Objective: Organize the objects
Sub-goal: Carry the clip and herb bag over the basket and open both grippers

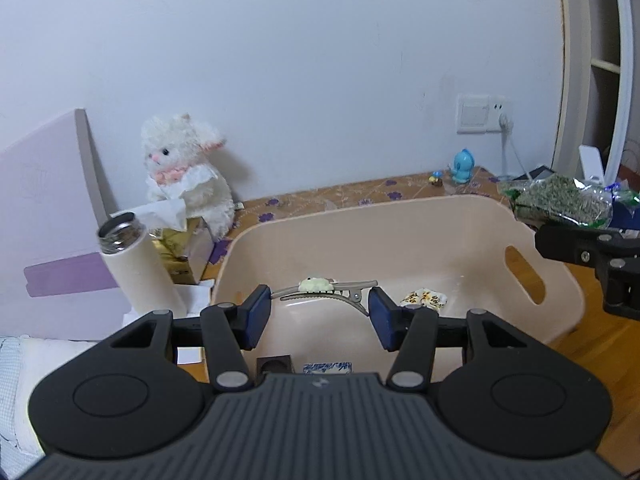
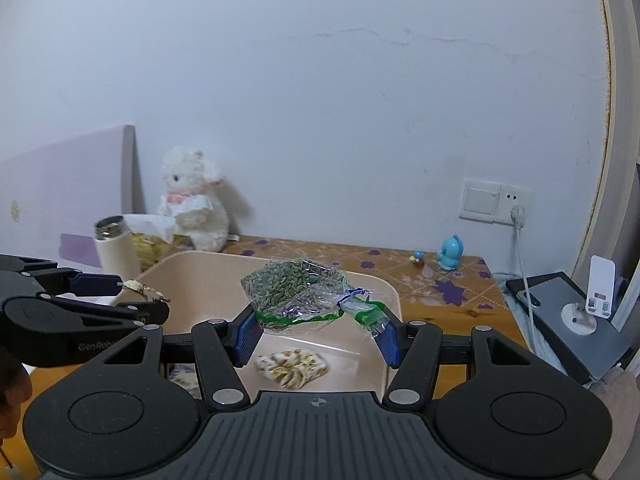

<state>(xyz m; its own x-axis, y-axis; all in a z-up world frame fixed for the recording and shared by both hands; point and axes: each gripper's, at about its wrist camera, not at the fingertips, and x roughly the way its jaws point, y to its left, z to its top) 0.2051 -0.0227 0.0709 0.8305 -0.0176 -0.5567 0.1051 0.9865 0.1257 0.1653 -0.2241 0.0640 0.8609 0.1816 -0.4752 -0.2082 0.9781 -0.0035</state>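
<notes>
A beige plastic basket (image 1: 472,224) stands on the wooden table. My left gripper (image 1: 318,314) is over the basket, its jaws closed on the two ends of a grey hair clip (image 1: 324,292) with a cream ornament. A small flower-print pouch (image 1: 424,299) lies on the basket floor; it also shows in the right wrist view (image 2: 294,368). My right gripper (image 2: 316,334) is above the basket (image 2: 192,276) and grips a clear bag of green pellets (image 2: 296,294) between its blue pads. The left gripper and clip (image 2: 142,290) show at the left.
A white flask (image 1: 134,264) with an open steel mouth, a tissue box (image 1: 180,248) and a white plush toy (image 1: 182,168) stand left of the basket. A blue figurine (image 1: 462,166) sits by the wall. A dark device and white stand (image 2: 596,300) lie right of the table.
</notes>
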